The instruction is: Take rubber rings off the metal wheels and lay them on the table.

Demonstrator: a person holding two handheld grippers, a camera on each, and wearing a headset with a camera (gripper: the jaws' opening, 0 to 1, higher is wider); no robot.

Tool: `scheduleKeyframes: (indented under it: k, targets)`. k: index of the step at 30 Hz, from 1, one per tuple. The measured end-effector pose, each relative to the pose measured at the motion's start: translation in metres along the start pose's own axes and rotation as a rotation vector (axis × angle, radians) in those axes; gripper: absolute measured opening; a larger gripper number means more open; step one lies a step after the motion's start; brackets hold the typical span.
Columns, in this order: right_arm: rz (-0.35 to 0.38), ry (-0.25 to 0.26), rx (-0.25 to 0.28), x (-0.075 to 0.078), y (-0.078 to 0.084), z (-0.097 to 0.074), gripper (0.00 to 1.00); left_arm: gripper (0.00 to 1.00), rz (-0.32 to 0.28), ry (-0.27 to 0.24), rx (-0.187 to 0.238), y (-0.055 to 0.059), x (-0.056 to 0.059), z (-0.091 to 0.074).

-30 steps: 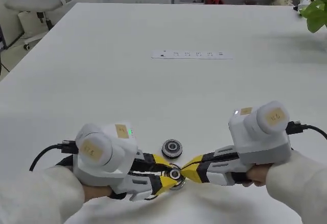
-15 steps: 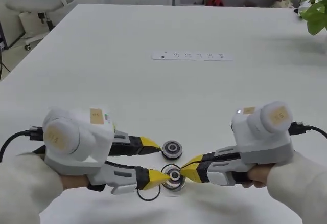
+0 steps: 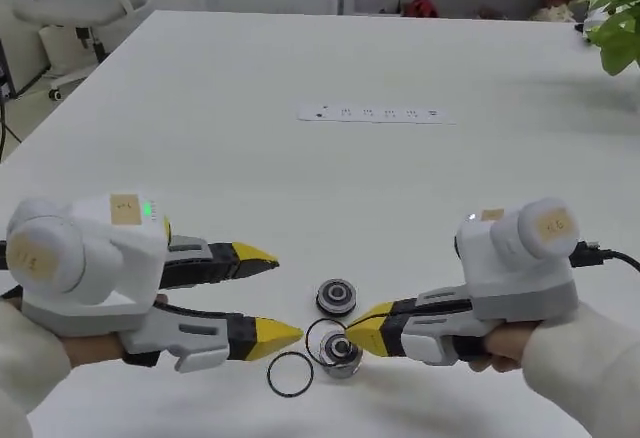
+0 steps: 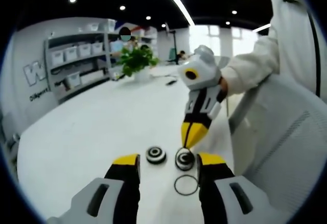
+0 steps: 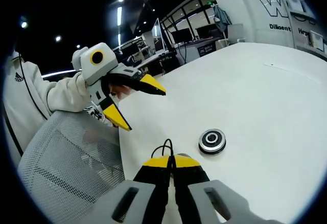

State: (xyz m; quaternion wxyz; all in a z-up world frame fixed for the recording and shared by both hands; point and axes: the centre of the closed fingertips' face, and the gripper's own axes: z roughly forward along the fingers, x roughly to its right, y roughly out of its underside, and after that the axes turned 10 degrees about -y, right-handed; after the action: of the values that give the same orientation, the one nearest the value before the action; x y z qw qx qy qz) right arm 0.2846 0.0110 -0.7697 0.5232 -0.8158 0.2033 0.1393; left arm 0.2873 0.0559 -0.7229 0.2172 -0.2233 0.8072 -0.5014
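One rubber ring (image 3: 270,374) lay flat on the table (image 3: 400,188) near your edge, just beside the wheel (image 3: 340,350) your right gripper (image 3: 352,330) clenched. A second ring (image 3: 309,336) touched that wheel. Another wheel (image 3: 337,296) sat just beyond. Your left gripper (image 3: 265,293) gaped empty, left of them. Open tabletop stretched ahead.
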Motion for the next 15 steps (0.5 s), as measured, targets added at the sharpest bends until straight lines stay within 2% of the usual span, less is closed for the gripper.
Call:
scheduleKeyframes:
  k: [9,15]
  targets:
    - [-0.008,-0.014,0.02,-0.006,-0.007,0.003,0.0,0.53,-0.039,-0.033,0.018,0.001,-0.004,-0.013]
    - [-0.011,-0.021,0.025,-0.009,-0.009,0.005,0.0,0.62,-0.052,-0.04,0.012,0.006,-0.002,-0.018]
